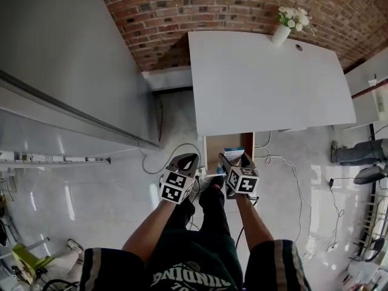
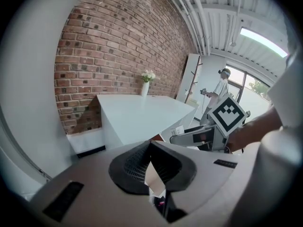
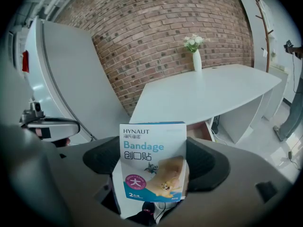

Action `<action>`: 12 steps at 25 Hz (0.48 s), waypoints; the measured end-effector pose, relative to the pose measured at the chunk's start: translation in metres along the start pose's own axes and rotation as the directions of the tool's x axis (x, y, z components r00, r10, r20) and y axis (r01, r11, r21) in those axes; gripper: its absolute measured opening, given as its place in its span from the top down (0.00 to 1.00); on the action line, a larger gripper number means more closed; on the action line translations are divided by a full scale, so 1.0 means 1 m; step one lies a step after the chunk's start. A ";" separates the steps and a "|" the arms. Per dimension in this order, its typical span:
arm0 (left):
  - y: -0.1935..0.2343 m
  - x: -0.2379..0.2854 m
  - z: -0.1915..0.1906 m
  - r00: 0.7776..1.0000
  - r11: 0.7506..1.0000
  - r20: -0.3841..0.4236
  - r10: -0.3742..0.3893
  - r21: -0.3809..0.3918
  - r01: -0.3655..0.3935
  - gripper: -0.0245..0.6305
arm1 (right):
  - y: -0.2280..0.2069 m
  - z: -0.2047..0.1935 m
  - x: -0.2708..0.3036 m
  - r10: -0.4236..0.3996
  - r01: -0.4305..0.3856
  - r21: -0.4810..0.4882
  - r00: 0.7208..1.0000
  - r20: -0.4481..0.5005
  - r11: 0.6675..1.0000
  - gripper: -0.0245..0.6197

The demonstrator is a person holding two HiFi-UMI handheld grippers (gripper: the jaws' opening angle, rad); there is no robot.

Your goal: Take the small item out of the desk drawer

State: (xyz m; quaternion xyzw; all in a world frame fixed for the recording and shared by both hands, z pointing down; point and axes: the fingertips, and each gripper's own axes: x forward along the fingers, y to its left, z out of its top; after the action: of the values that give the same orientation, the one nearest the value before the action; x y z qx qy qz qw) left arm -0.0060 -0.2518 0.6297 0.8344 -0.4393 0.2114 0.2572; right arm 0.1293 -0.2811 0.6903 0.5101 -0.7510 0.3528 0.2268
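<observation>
Brick wall (image 1: 242, 5) behind, white table (image 1: 267, 83). Drawer (image 1: 212, 147) open at its near edge. Left claw (image 1: 185, 162) beside it, jaws drawn together, nothing held. Right claw (image 1: 235, 157) clamped on bandage box (image 3: 154, 164) over drawer; box long axis runs along jaws, top toward table, print facing back.

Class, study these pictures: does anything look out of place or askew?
The drawer stands pulled out from under the white desk, while the right gripper holds the bandage box. Loose cables trail across the floor.
</observation>
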 end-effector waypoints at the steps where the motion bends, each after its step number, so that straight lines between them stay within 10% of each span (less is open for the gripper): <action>1: 0.003 0.001 0.009 1.000 1.000 0.011 0.001 0.003 -0.001 0.94 | 0.002 0.008 -0.002 0.001 -0.001 -0.004 1.000 0.009 1.000 0.33; 12: 0.007 -0.025 0.076 0.992 0.997 0.122 -0.006 0.082 -0.004 0.94 | 0.039 0.090 -0.049 0.041 -0.031 -0.055 0.982 0.187 0.998 0.33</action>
State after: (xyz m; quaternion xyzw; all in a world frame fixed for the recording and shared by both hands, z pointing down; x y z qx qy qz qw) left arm -0.0156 -0.2867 0.5581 0.8559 -0.4447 0.1775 0.1953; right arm 0.1139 -0.3106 0.5859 0.5212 -0.7871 0.2875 0.1617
